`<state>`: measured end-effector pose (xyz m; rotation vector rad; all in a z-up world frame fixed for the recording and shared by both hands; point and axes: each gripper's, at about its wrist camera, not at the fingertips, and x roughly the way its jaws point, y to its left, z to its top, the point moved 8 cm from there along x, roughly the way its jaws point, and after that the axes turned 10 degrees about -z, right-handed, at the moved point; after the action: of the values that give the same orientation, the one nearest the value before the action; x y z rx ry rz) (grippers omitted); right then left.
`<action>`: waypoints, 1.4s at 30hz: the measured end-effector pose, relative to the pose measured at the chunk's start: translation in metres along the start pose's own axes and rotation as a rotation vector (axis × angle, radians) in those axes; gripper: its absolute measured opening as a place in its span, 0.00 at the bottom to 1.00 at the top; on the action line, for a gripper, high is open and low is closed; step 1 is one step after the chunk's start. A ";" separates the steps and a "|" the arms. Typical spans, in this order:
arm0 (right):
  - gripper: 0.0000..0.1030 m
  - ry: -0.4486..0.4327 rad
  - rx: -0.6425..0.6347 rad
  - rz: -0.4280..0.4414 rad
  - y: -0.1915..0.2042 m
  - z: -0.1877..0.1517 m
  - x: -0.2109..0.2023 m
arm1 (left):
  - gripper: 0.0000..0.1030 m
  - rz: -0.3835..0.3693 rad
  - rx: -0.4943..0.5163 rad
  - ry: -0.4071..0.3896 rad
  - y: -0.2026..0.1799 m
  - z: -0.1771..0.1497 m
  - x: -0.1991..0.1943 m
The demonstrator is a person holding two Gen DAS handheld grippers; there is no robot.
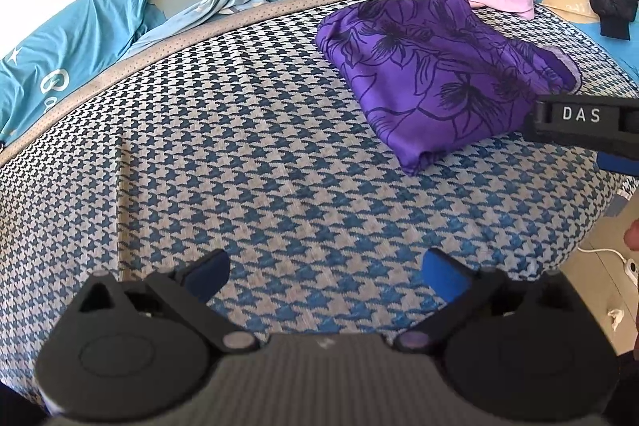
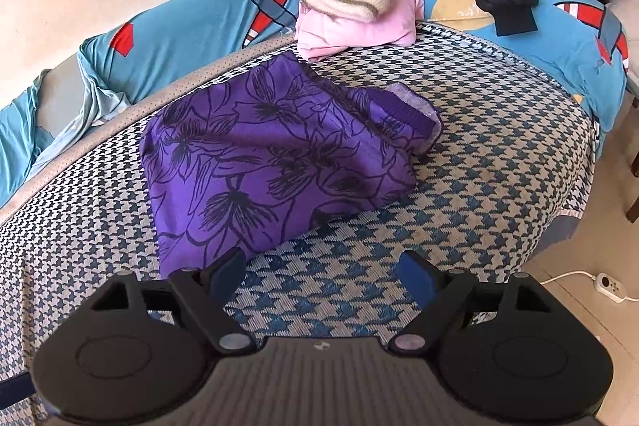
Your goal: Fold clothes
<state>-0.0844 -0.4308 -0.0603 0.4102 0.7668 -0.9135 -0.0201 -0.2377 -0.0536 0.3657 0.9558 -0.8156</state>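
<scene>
Folded purple garment [image 2: 275, 154] lies near the mattress [image 2: 499, 162] far edge; left gripper [image 1: 325, 276] and right gripper [image 2: 321, 276] both gape apart (nothing clamped).

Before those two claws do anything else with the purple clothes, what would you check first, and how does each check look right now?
1. Left gripper open and empty: ok.
2. Right gripper open and empty: ok.
3. Purple garment lies folded on the checked cover: ok.
4. Folded edges tidy: not ok, the waistband end bunches up.
5. Pink pile apart from the garment: cannot tell, they look very close.
</scene>
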 end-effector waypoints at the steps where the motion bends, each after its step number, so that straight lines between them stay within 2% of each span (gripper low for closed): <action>1: 0.81 -0.001 0.000 0.000 -0.001 -0.001 -0.001 | 1.00 0.000 0.001 -0.002 0.000 0.000 -0.001; 42: 0.85 0.004 -0.007 0.004 -0.001 -0.007 -0.004 | 1.00 -0.005 -0.005 -0.014 0.001 -0.001 -0.004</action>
<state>-0.0901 -0.4249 -0.0623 0.4073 0.7729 -0.9061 -0.0210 -0.2347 -0.0508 0.3529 0.9458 -0.8191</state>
